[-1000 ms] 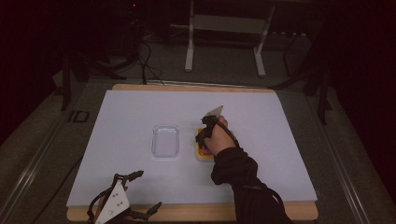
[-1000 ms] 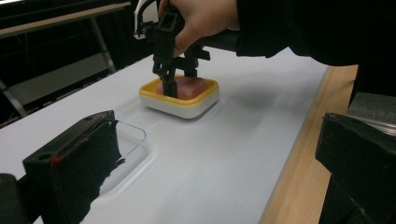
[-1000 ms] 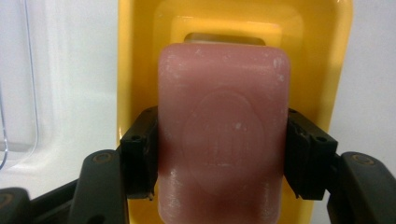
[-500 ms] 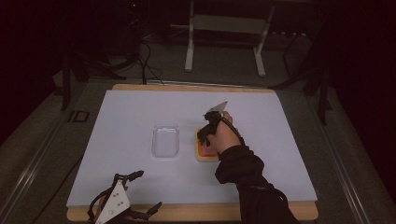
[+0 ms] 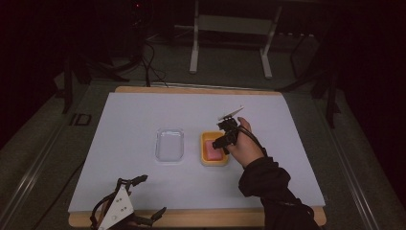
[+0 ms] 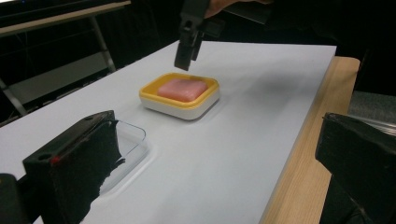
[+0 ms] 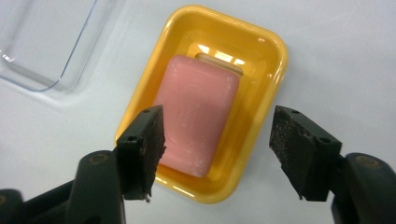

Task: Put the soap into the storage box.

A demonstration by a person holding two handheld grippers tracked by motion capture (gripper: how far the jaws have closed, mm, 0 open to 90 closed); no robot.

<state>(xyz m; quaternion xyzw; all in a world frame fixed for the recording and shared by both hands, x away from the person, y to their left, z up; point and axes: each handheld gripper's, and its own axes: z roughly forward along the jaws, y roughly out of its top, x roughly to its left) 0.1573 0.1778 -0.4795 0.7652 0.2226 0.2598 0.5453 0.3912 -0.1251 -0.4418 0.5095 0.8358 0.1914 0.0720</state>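
My black jaws frame a pink soap bar (image 7: 198, 114) in a yellow dish (image 7: 268, 79); a clear tray (image 7: 44, 42) sits upper left on the white sheet (image 7: 345, 51).

Black two-jaw right gripper (image 5: 224, 139) with grey three-cornered plate on top, blocky matte jaws with small screw holes and worn, chipped pads (image 7: 152, 140), black sleeve (image 5: 268, 191) at 5 o'clock, black left gripper (image 5: 143, 196) with white-grey triangular plate, dark looping cable

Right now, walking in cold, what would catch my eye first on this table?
The pink soap bar in its yellow dish, mid-table, with the right gripper hovering open above it. Beside the dish sits a clear plastic tray; the left gripper lies open at the table's near edge.
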